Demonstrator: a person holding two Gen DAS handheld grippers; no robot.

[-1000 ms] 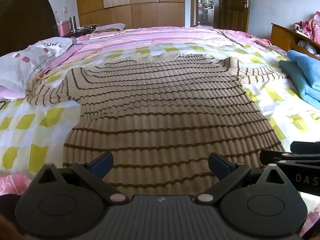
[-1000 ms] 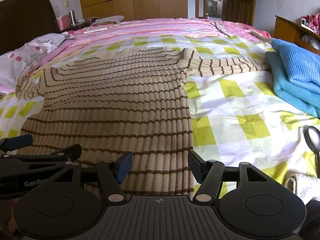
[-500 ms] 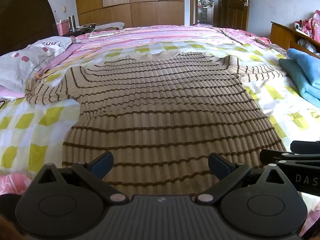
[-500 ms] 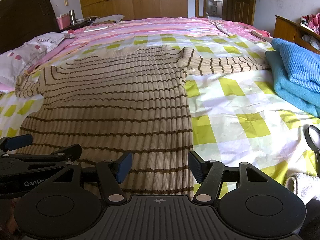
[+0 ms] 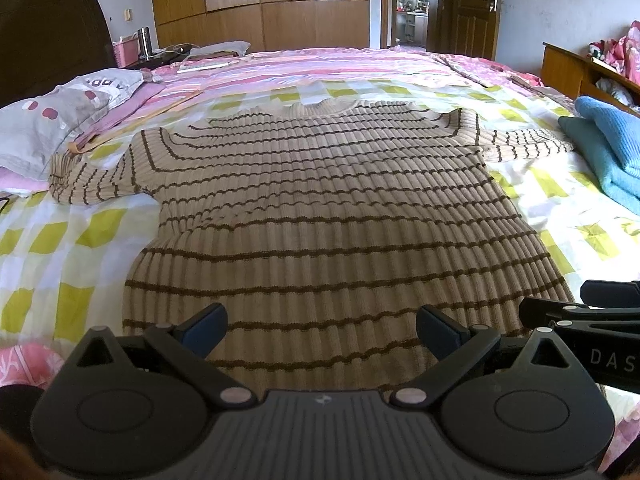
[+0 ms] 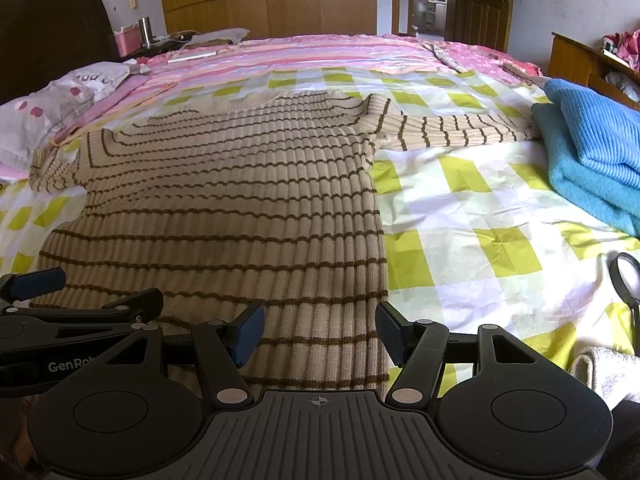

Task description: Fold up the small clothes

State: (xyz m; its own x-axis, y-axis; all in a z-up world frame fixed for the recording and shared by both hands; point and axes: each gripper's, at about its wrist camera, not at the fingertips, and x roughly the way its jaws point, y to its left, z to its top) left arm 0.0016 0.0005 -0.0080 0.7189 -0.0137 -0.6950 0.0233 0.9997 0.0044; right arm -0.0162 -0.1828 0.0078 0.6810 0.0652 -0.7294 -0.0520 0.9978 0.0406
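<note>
left tongs [image 5: 320, 330]: released, blue pads spread wide, nothing between them; hovering over the near hem of the sweater, toward its left half
right tongs [image 6: 318, 334]: released too, pads apart and holding nothing; poised over the near right corner of the hem, outer pad past the sweater's side edge above bare sheet
both tongs together: side by side at the near edge of the bed, each showing at the margin of the other's view; contact with the knit cannot be told
sweater [image 5: 320, 208]: beige ribbed knit with thin brown stripes, spread flat and unfolded on the bed, hem toward the near edge, collar toward the far edge, both short sleeves stretched out sideways
left sleeve [image 5: 92, 180]: reaching toward the left edge of the bed, tip just beside the pillow
right sleeve [image 6: 452, 132]: reaching toward the right edge, tip touching or nearly touching the blue stack
sheet [image 6: 480, 216]: white with yellow-green checks, lying under the sweater, lightly creased
pink bedding [image 5: 340, 64]: striped, covering the far part of the bed beyond the collar
pillow [image 5: 52, 120]: grey with red spots, at the left edge
blue stack [image 6: 592, 148]: folded blue knits piled at the right edge
magnifying glass [image 6: 628, 276]: dark rim, at the near right corner, just beside a white knitted cloth [image 6: 608, 372]
</note>
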